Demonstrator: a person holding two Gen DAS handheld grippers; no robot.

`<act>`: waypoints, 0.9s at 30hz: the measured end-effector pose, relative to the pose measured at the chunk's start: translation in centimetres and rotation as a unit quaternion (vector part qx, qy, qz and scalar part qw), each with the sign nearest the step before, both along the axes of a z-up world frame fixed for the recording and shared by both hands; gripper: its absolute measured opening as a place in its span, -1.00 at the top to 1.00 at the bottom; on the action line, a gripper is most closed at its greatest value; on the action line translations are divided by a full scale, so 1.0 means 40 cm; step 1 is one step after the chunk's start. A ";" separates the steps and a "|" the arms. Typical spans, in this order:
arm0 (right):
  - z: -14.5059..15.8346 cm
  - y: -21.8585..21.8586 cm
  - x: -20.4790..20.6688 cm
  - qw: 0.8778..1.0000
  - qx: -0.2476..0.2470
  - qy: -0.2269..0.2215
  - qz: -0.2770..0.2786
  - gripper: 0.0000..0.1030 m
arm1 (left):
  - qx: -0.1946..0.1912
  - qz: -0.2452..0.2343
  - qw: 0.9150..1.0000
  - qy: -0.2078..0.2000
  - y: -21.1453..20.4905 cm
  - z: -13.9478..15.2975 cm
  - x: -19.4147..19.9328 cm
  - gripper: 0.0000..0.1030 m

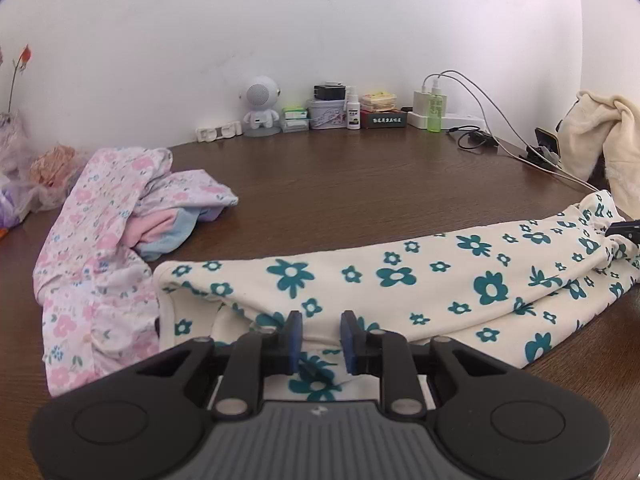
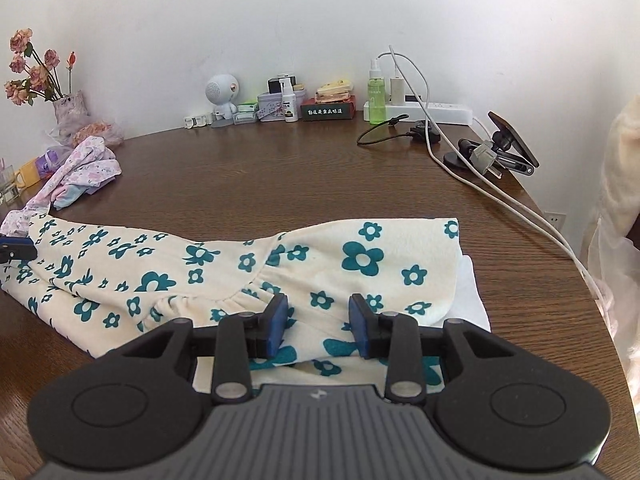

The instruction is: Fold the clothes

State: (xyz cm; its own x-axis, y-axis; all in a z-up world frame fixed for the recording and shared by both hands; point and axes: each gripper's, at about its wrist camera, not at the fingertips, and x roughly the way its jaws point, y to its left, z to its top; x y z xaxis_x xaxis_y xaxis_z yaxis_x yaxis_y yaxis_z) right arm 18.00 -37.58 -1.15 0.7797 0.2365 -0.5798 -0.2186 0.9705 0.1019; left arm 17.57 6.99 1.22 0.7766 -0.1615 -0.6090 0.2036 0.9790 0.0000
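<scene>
A cream garment with teal flowers [image 1: 400, 280] lies stretched in a long band across the brown table; it also shows in the right wrist view [image 2: 248, 268]. My left gripper [image 1: 321, 338] is open, its blue pads either side of a fold at the garment's left end. My right gripper [image 2: 318, 322] is open over the garment's right end, by the gathered seam. The tip of the right gripper [image 1: 624, 232] shows at the far right of the left wrist view. The tip of the left gripper [image 2: 16, 250] shows at the left edge of the right wrist view.
A heap of pink floral clothes [image 1: 108, 240] lies left of the garment. Along the wall stand a white robot speaker [image 1: 260, 106], tins, bottles and a power strip [image 2: 432, 112] with cables. A phone holder [image 2: 504, 148] stands at right, dried flowers [image 2: 36, 76] at left.
</scene>
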 end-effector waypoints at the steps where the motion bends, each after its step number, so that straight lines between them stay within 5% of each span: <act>1: 0.000 0.002 -0.001 1.000 -0.002 0.000 0.000 0.36 | -0.005 0.001 1.000 0.000 0.009 0.000 -0.005 0.76; 14: 0.008 -0.009 -0.001 1.000 0.015 0.008 0.003 0.29 | 0.031 -0.008 0.999 -0.013 -0.023 0.013 -0.020 0.75; 17: 0.040 -0.045 -0.010 0.999 0.038 0.003 -0.026 -0.03 | 0.059 -0.007 0.997 -0.042 -0.050 0.042 -0.043 0.34; 19: 0.060 -0.065 -0.019 0.998 0.020 -0.018 -0.055 -0.04 | 0.057 -0.014 0.997 -0.056 -0.073 0.064 -0.050 0.35; 23: 0.076 -0.047 0.004 0.998 0.022 -0.039 -0.039 -0.04 | 0.018 -0.079 0.994 -0.068 -0.166 0.093 -0.031 0.35; 27: 0.043 0.049 0.087 1.000 -0.001 -0.016 0.015 0.09 | 0.037 -0.130 0.990 -0.033 -0.287 0.050 0.018 0.36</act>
